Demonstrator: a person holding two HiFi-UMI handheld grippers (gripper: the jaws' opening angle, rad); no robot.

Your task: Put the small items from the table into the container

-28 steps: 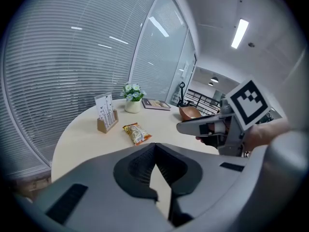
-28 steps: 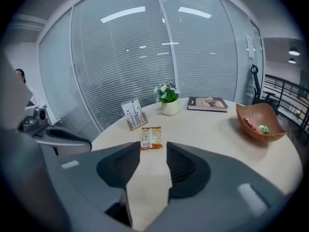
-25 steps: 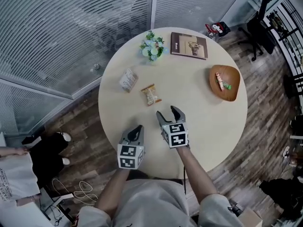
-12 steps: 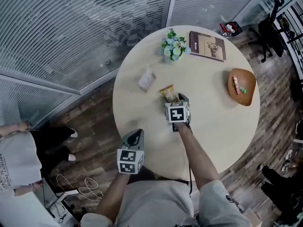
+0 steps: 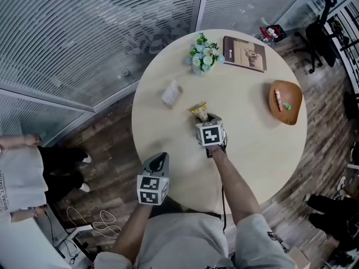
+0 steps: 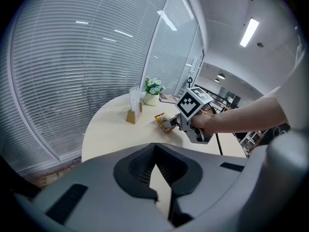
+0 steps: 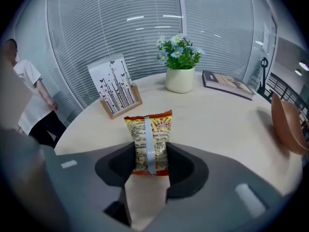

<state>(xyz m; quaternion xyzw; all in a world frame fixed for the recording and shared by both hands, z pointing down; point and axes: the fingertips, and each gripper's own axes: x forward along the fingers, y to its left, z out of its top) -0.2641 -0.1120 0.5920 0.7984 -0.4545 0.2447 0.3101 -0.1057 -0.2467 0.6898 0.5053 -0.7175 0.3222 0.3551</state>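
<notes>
Fingers (image 7: 186, 164) of the right gripper (image 5: 206, 117) are closing on the snack packet (image 7: 148, 140), and their pads are already touching both its long sides. A second ago this gripper was hanging short of the packet with wide jaws; now it has come down onto it. So the pick, I think, is nearly made, and the lift and the carry are still waiting.

Everything is resting on the round table (image 5: 252, 144). I am taking the wooden bowl (image 5: 294, 97) at its edge as my landmark. From the person's side, the book (image 5: 245, 54) is lying left of the bowl and beyond it. The flower pot (image 5: 204, 54) is standing farther left again. The card stand (image 5: 171, 92) is standing well left of the bowl. The packet is lying between that stand and the bowl, well apart from the bowl.

Farthest from the bowl, the left gripper (image 5: 160, 159) is hanging at the near table edge, its fingers pressing together on nothing. Two small sweets (image 5: 279, 100) are already lying inside the bowl.
</notes>
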